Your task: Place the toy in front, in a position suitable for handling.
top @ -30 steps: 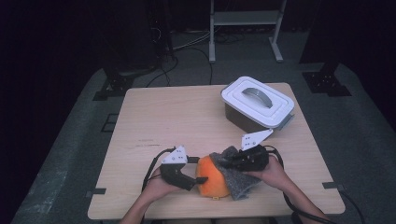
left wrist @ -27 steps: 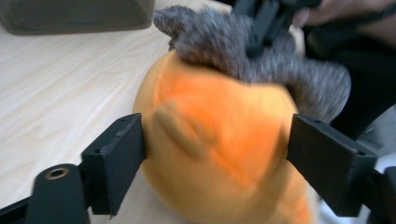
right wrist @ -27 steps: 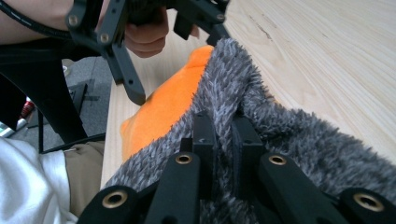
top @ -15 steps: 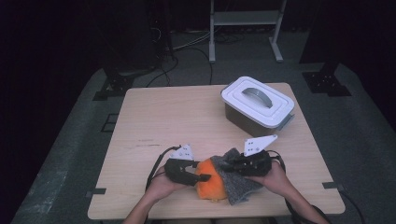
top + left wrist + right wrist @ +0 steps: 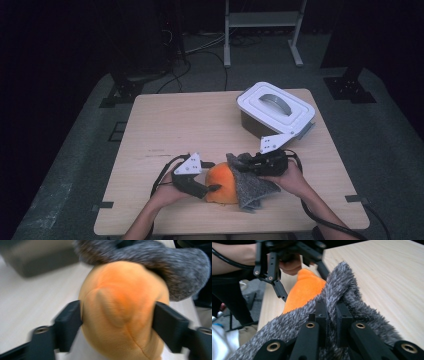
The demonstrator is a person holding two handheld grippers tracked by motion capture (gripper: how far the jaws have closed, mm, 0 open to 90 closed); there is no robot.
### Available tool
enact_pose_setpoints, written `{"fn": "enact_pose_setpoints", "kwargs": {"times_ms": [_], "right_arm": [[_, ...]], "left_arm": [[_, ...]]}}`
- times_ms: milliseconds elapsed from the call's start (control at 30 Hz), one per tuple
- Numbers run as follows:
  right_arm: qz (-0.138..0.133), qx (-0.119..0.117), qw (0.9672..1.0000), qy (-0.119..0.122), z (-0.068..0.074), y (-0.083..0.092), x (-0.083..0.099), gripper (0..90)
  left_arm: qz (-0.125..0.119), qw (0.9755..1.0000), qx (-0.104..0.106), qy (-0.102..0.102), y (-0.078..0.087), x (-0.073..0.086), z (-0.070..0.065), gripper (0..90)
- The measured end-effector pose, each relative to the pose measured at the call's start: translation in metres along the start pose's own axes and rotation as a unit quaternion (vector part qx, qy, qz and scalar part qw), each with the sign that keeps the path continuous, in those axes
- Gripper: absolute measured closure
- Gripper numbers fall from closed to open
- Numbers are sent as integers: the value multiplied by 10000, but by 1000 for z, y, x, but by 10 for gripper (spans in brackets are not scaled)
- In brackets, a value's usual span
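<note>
left gripper (image 5: 212,189): jaws just reopened, straddling orange plush (image 5: 122,312), regrip due | right gripper (image 5: 331,315): I clamp grey fleece (image 5: 359,302)

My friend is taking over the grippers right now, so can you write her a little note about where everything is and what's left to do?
Left gripper: jaws have just been opening again after a squeeze; they stand at the two sides of the orange plush, touching or nearly so.
Right gripper: shut on the grey fuzzy cloth, pinching a fold of it.
Both things lie at the table's near edge; the grey cloth drapes over the plush's right side.
The white lidded box sits closed at the far right.
Done: both things gripped or framed.
Left: probably pulling cloth and plush apart, or wrapping them; I can't tell which.
</note>
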State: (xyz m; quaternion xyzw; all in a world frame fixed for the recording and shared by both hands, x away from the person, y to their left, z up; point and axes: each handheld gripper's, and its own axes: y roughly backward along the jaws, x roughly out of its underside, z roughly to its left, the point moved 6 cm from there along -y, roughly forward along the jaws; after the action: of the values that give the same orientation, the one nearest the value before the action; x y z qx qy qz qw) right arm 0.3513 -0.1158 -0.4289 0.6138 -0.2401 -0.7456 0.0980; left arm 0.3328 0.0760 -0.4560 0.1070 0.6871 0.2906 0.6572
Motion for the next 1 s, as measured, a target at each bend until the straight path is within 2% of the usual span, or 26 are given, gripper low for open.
{"fn": "enact_pose_setpoints", "kwargs": {"times_ms": [67, 100, 200, 233, 300, 333, 433, 500, 533, 633, 733, 800, 867, 933, 1000], "right_arm": [[-12, -29, 10000, 26, 5, -3, 1, 818], [4, -25, 10000, 47, 7, -5, 1, 818], [43, -112, 9997, 196, 18, -9, -1, 818], [62, -123, 9996, 237, 21, -10, -1, 817], [88, -115, 9995, 290, 24, -10, -2, 814], [159, -25, 9990, 405, 26, -10, -3, 781], [172, 51, 9993, 337, 24, -5, -3, 647], [185, 298, 9988, 327, 21, 0, -4, 503], [208, 367, 9988, 256, 19, 2, -4, 477], [204, 303, 9992, 132, 18, 3, 1, 468], [232, 166, 9996, -34, 19, -2, 5, 447], [219, 134, 9996, -66, 20, -9, 6, 471], [250, 198, 9995, 87, 22, -13, 7, 572], [223, 179, 9994, 209, 22, -9, 8, 699], [96, 39, 9999, 117, 19, 1, 7, 769]], "left_arm": [[113, 9991, 105, 389, 1, 5, -1, 158], [113, 9991, 105, 389, 1, 5, -1, 143], [81, 9963, 437, 733, 3, 6, -4, 153], [-5, 9954, 527, 796, 3, 4, -4, 191], [35, 9960, 485, 745, 3, 4, -5, 312], [78, 9981, 363, 482, 3, 3, -7, 393], [17, 9992, 283, 267, 2, 3, -9, 469], [-18, 9995, 260, 149, 2, 2, -10, 483], [-29, 9996, 242, 103, 1, 2, -11, 483], [-46, 9996, 266, 62, 1, 1, -12, 482], [-11, 9996, 247, -99, 0, -1, -14, 483], [28, 9996, 164, -216, -1, -3, -15, 489], [57, 9995, 91, -307, 0, -3, -15, 503], [-9, 9993, 81, -364, 0, -4, -14, 517], [-136, 9991, 31, -389, 0, -7, -12, 522]]}}
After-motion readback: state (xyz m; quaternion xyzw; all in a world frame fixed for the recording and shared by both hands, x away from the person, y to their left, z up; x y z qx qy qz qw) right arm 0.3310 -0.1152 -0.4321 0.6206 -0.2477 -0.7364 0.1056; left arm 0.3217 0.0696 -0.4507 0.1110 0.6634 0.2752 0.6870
